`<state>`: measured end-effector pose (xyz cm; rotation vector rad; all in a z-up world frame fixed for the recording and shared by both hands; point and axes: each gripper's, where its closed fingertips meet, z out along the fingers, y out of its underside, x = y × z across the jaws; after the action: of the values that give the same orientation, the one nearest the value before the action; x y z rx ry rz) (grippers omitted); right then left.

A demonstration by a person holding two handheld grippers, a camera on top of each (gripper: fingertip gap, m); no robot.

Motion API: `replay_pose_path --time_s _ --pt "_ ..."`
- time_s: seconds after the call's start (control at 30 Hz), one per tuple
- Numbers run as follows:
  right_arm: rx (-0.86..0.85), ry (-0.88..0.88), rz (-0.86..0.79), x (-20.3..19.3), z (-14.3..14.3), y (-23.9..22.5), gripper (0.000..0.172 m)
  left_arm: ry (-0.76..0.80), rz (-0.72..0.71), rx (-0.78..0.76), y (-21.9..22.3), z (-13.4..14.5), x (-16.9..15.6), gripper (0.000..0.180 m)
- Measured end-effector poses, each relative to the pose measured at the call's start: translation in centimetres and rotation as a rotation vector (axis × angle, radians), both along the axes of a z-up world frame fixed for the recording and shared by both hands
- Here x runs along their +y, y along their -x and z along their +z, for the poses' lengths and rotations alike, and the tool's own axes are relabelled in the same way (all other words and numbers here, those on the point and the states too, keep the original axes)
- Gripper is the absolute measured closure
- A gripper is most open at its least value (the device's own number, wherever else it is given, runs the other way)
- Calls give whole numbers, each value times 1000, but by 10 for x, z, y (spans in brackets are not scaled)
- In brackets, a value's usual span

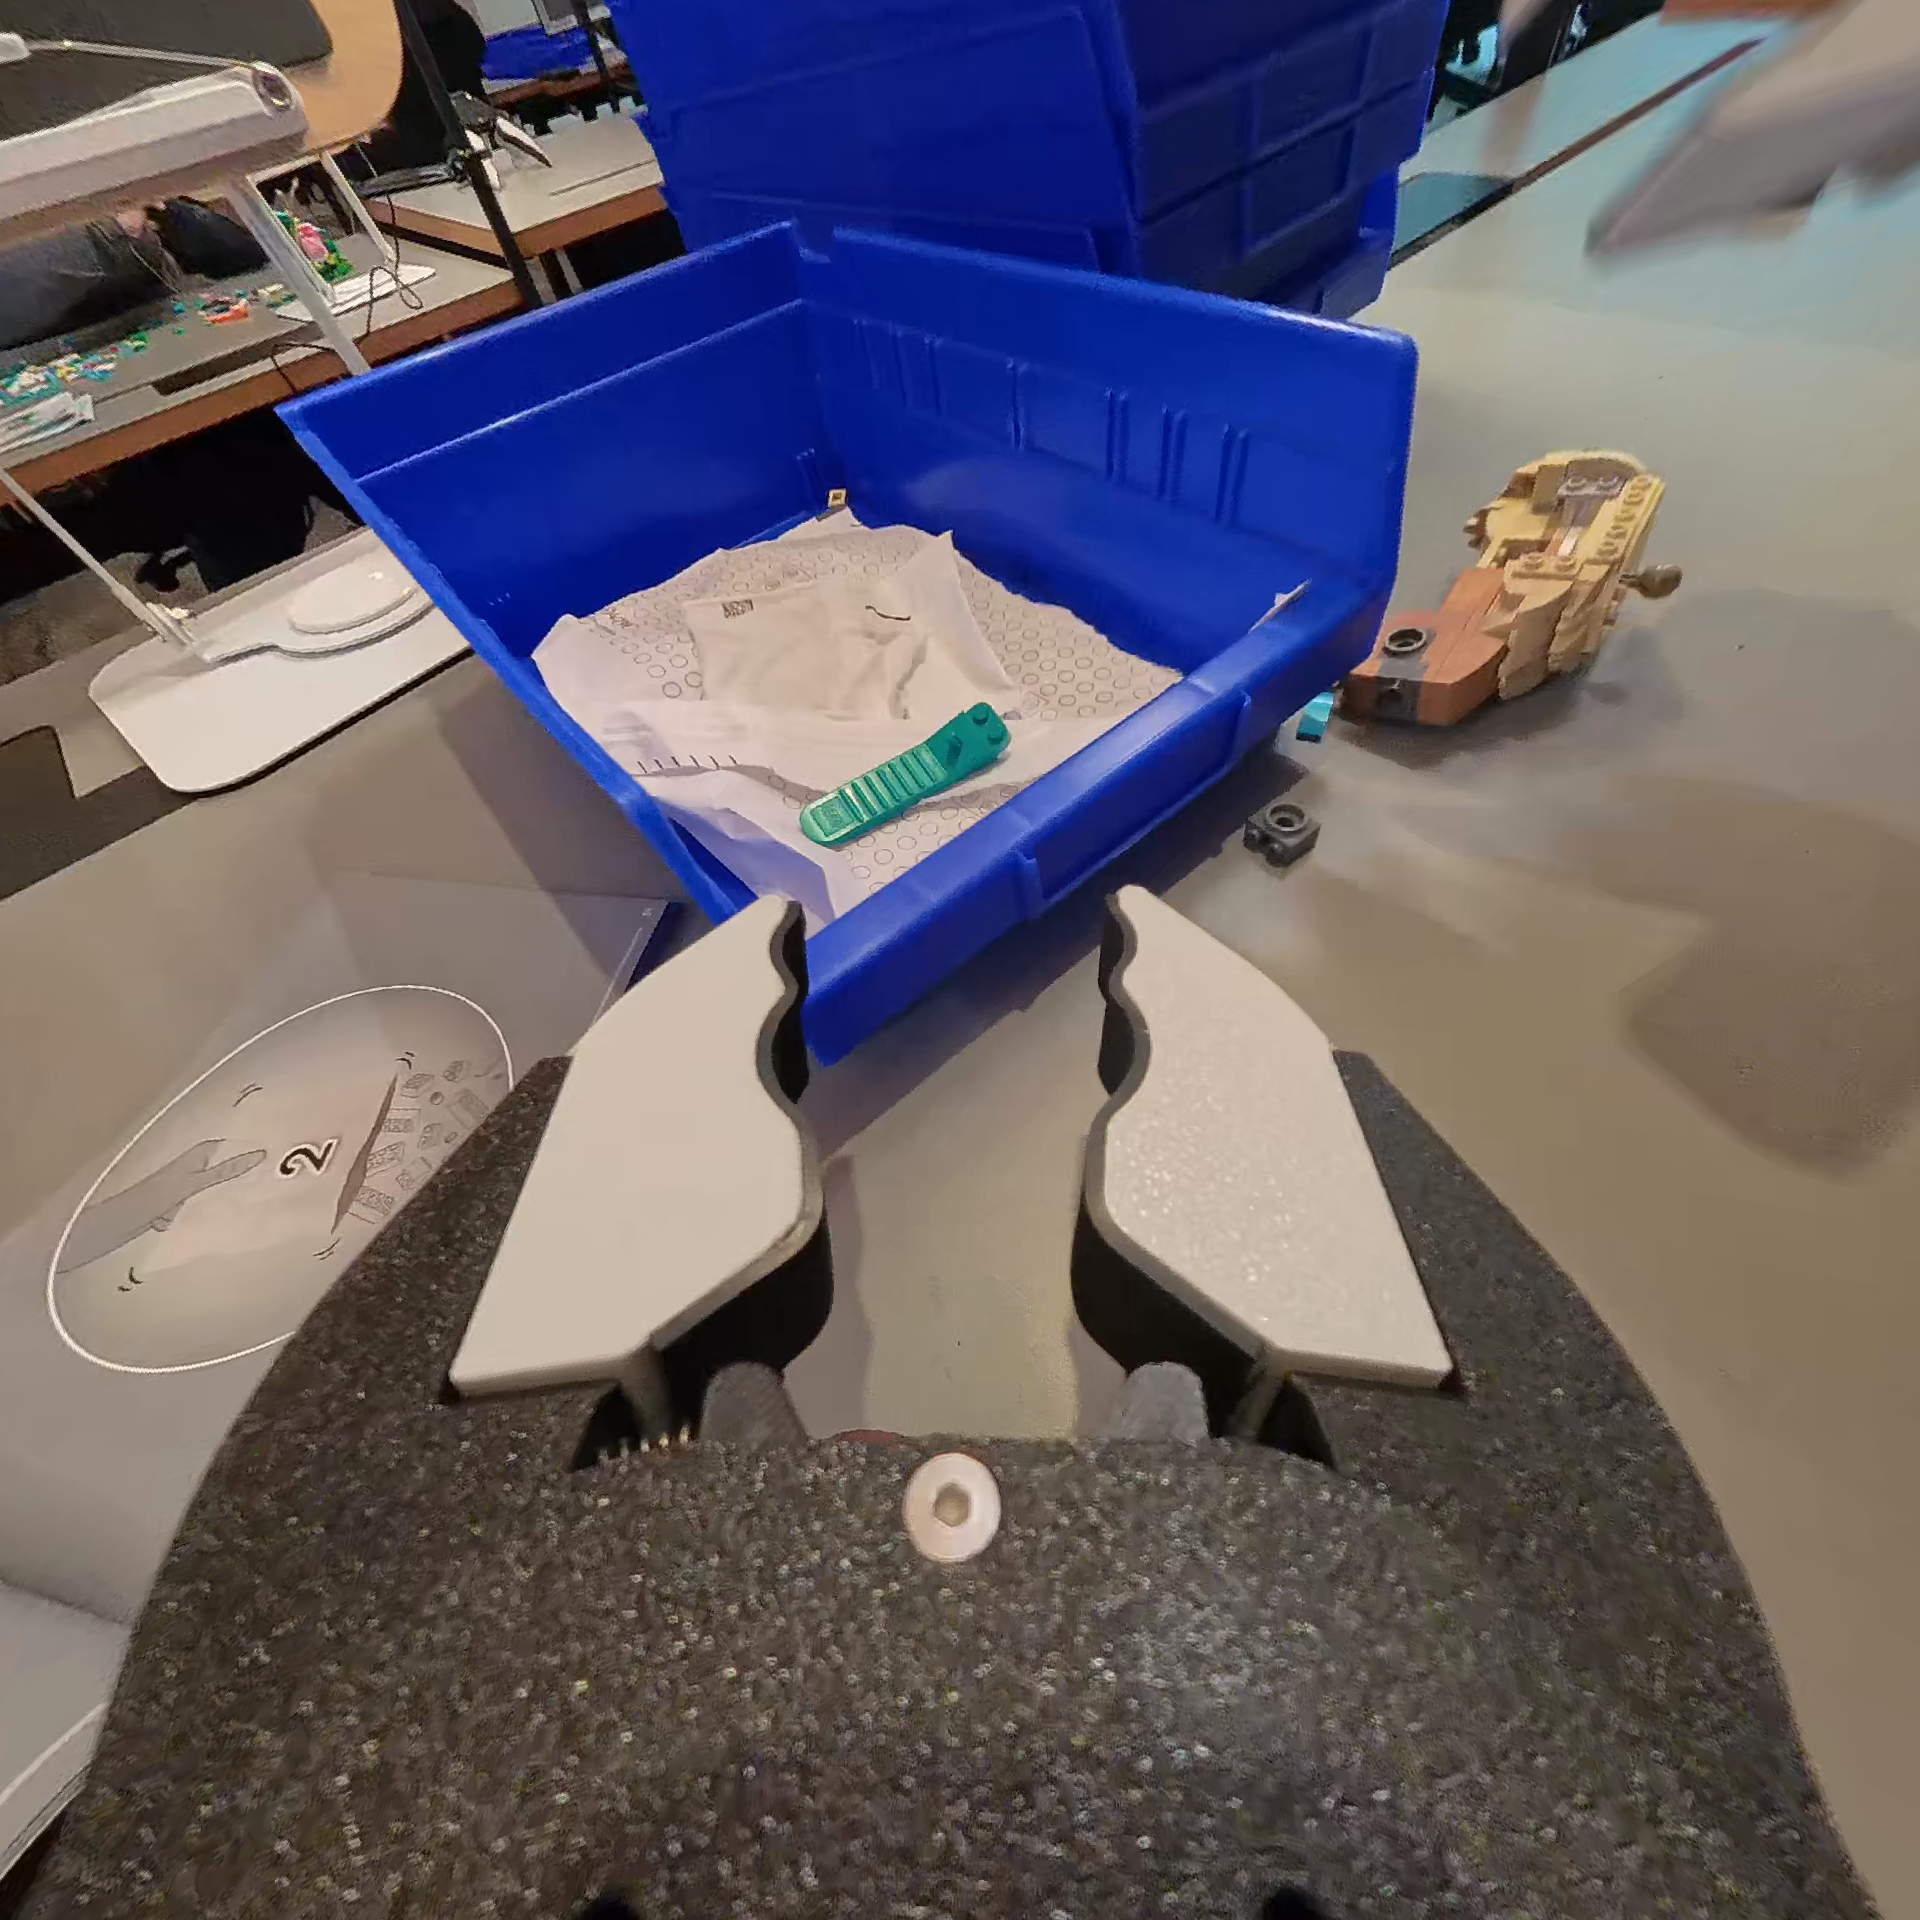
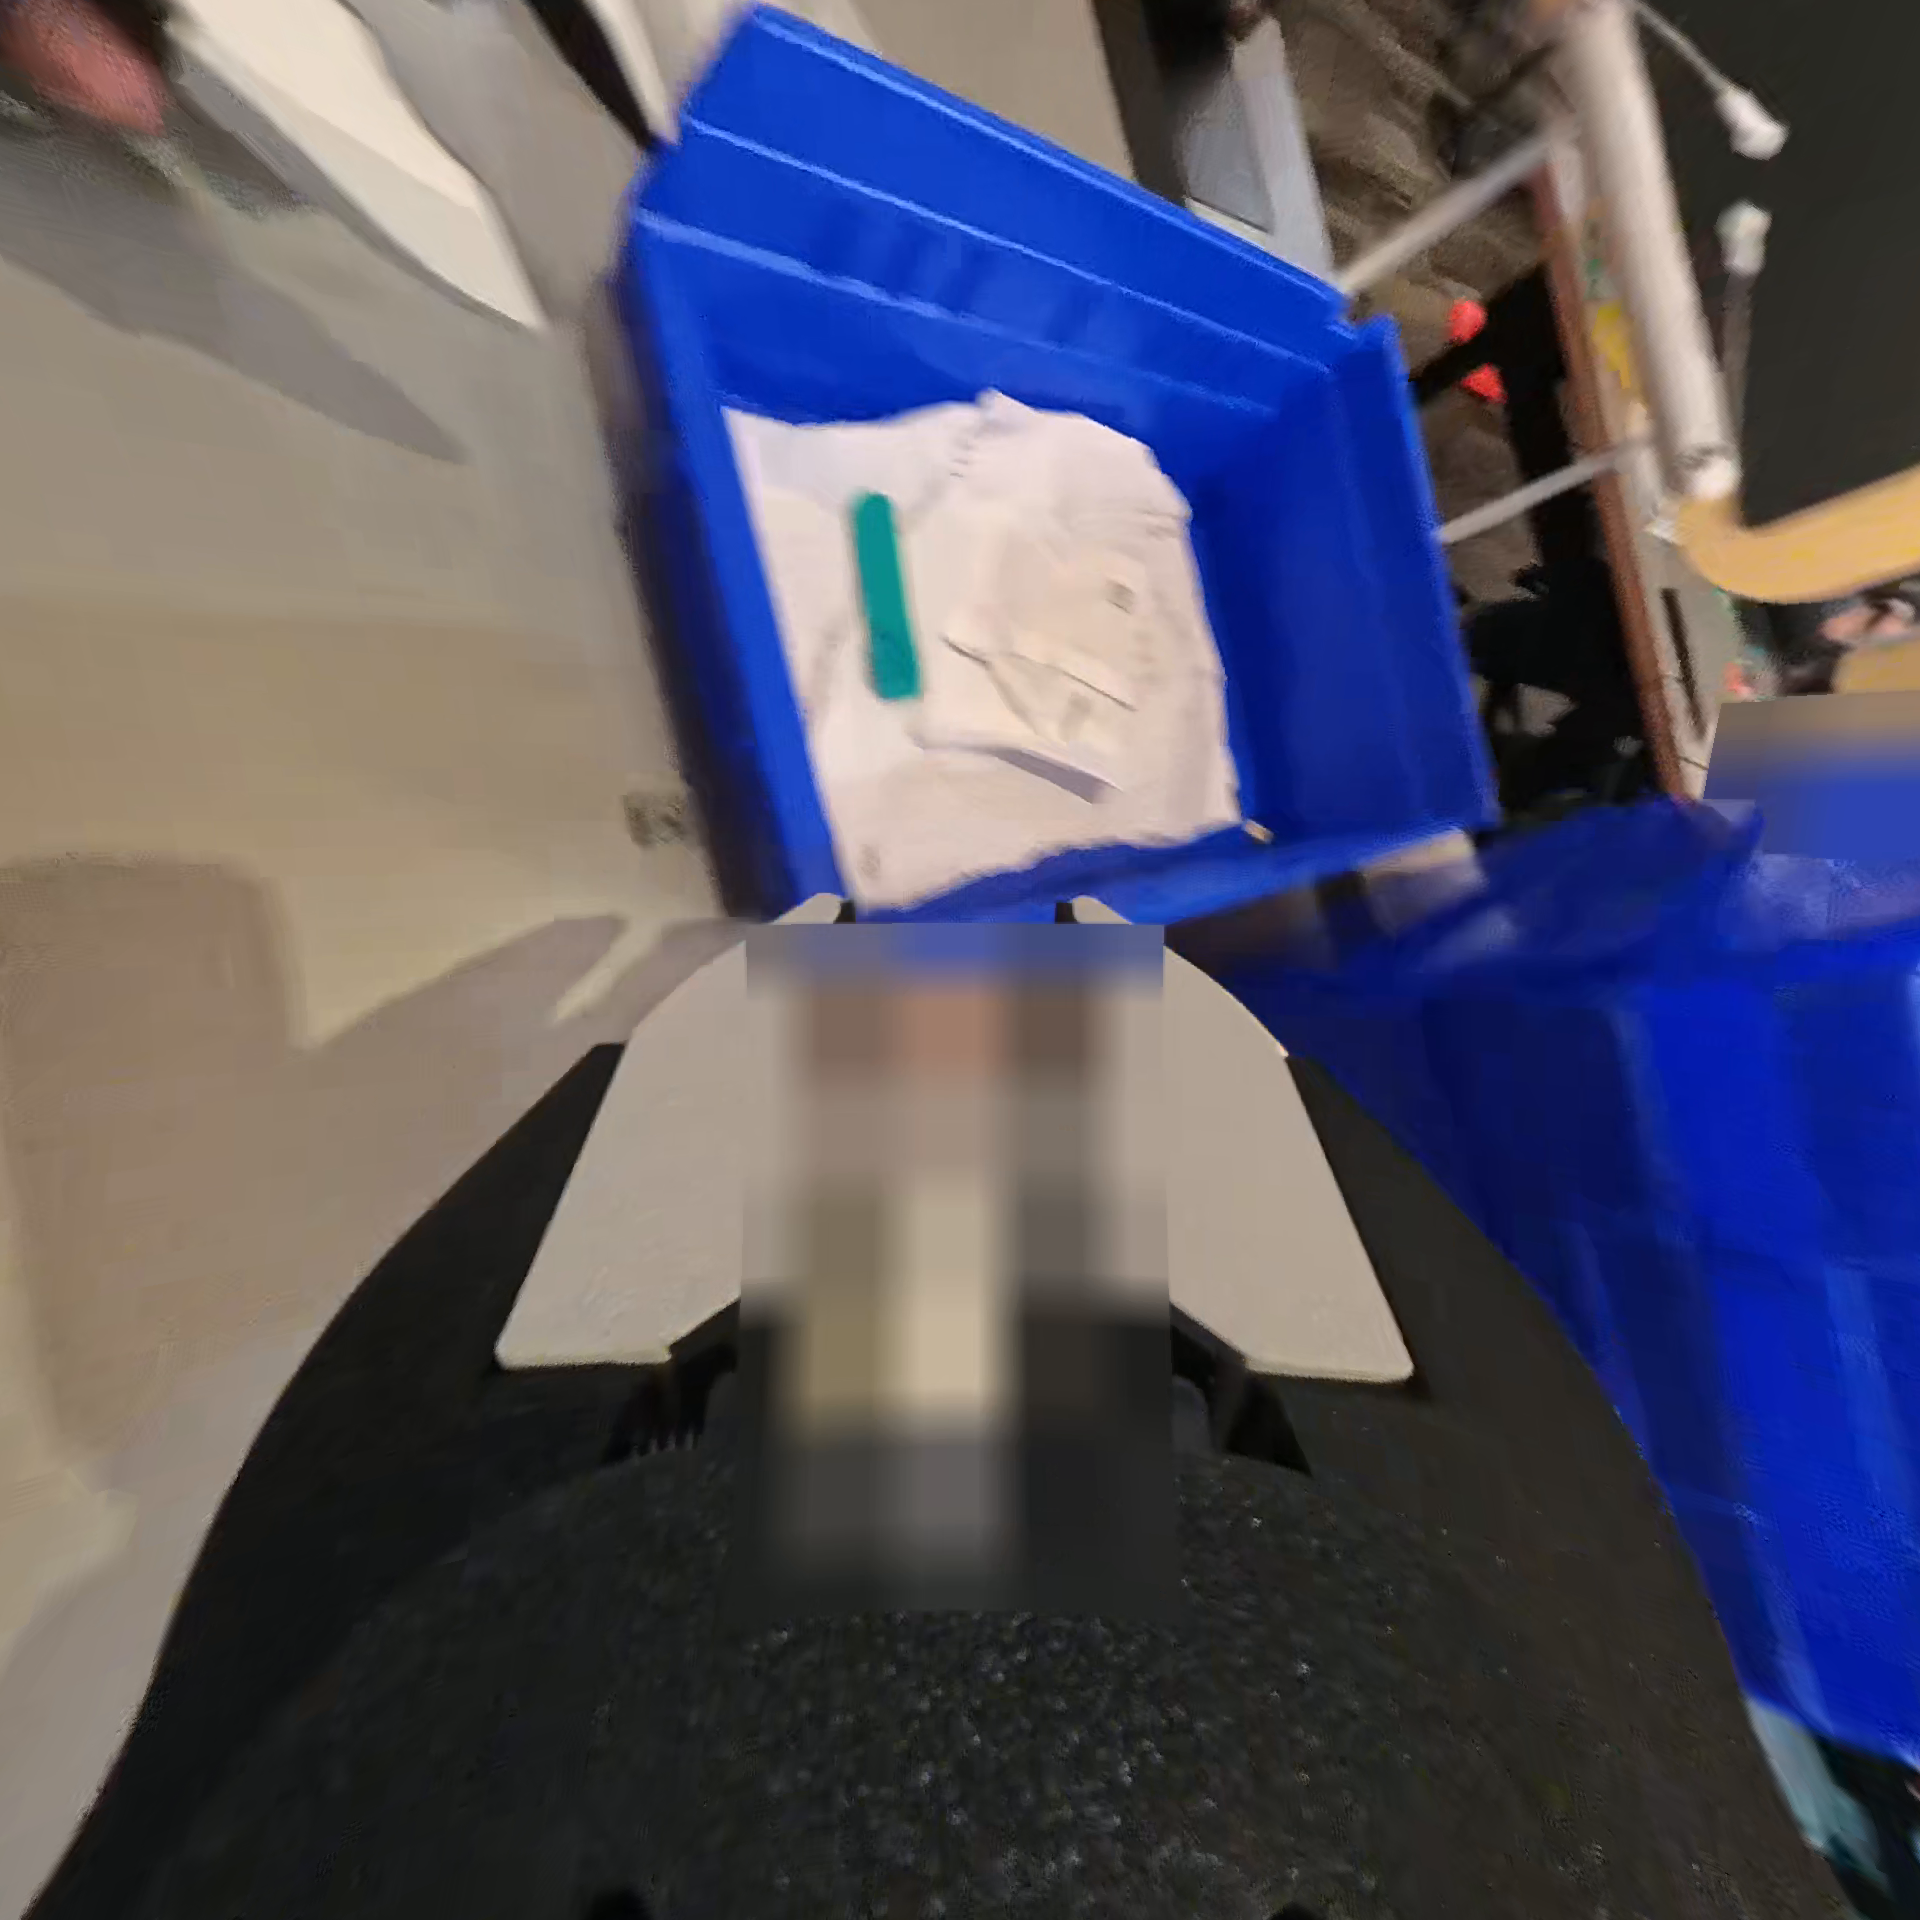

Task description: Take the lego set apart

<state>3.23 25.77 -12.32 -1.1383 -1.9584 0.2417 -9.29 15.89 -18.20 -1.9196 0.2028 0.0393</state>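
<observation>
Nearest us, our left gripper (image 1: 951, 971) hangs just above the grey table (image 1: 1403, 1195), its two grey fingers (image 1: 727, 997) spread apart with nothing between them but the near corner of the blue bin (image 1: 1039, 831), which neither pad presses. In that bin lie crumpled white paper bags (image 1: 831, 644) and, on top of them, a green ribbed brick separator (image 1: 904, 774). Just beside the bin's right wall sits a small dark grey brick (image 1: 1281, 828); farther right, a tan and brown brick model (image 1: 1527, 592). Our right gripper (image 2: 956, 912) hovers over the bin's rim (image 2: 1039, 883) – a blurred patch covers the space between its fingers, so we cannot tell whether it grips anything. Beyond stand stacked blue bins (image 1: 1039, 104).
</observation>
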Motion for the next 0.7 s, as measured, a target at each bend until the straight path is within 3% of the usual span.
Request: replay_pose_path --time_s 0.13,0.27,0.4,0.6,0.7 --pt "28 71 43 -47 -33 29 138 0 15 -11 5 -2 0 127" --pt "52 70 34 -51 -42 52 139 8 14 3 11 -5 -1 128" --pt "69 49 -30 -21 -28 69 139 2 9 -20 23 -4 -6 127" --pt "-101 20 -60 35 -37 97 132 -5 -18 -103 49 14 0 127" --pt "-191 40 -57 58 -45 122 129 -4 -14 -60 69 29 15 127"
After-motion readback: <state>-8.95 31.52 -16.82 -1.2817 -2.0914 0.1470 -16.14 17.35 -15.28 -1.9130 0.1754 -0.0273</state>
